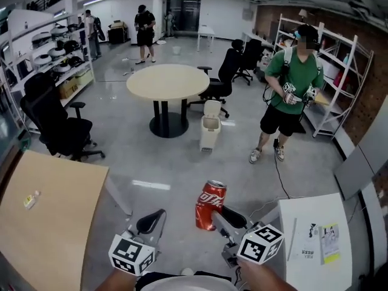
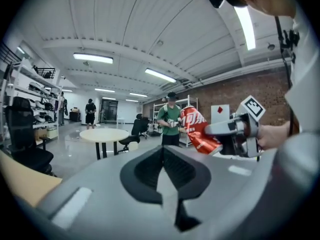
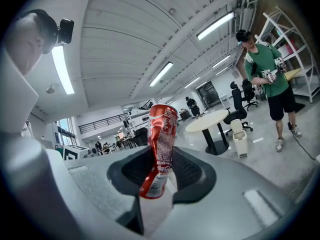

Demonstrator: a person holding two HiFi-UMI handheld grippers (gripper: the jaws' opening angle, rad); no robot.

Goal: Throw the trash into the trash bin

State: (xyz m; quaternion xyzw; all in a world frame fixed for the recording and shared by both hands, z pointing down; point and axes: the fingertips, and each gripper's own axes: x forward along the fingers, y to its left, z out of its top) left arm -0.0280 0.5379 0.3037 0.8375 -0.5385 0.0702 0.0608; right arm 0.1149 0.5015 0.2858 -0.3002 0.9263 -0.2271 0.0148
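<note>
Carry step, I judged: right gripper clamped the can, left gripper closed empty, trash bin well ahead.

Right gripper clamped on red can, tilted — pale trash bin ahead, beside round table.

Floor: glossy grey, glare streaks | Ceiling: white ribbed panels, long strip lights | Far right: brick wall, white shelving rack in front | Left: shelves with dark gear | Mid-room: round table, black office chairs around | Near: tan bench on the left, white desk on the right
</note>
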